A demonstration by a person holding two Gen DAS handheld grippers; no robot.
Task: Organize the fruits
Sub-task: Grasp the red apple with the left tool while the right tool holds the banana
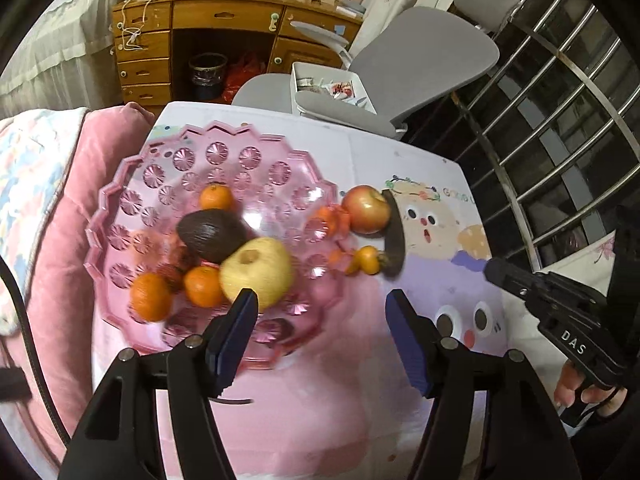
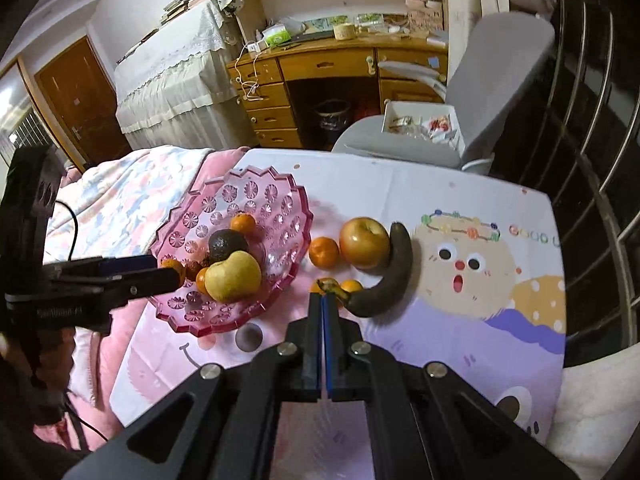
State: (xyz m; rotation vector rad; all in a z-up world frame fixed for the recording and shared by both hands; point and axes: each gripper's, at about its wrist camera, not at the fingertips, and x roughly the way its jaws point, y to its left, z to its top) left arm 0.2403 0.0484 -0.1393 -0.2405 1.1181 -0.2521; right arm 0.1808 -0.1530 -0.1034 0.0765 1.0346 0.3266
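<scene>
Nearest the lens, the left gripper (image 1: 320, 304) is hanging with its jaws apart and nothing between them over the 5 o'clock rim of the pink plastic fruit bowl (image 1: 120, 184), while the right gripper (image 2: 324, 300) is pointing with its jaws pressed together, empty, just short of the blackened banana (image 2: 394, 276). Inside the bowl a yellow apple (image 1: 258, 270), an avocado (image 1: 210, 234) and mandarins are sitting; at the bowl's 3 o'clock, a red apple (image 1: 366, 208) is touching the banana on the cartoon-print tablecloth (image 2: 460, 360).

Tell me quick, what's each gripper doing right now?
Left gripper: open, holding nothing, above the pink bowl's edge.
Right gripper: closed, empty.
</scene>
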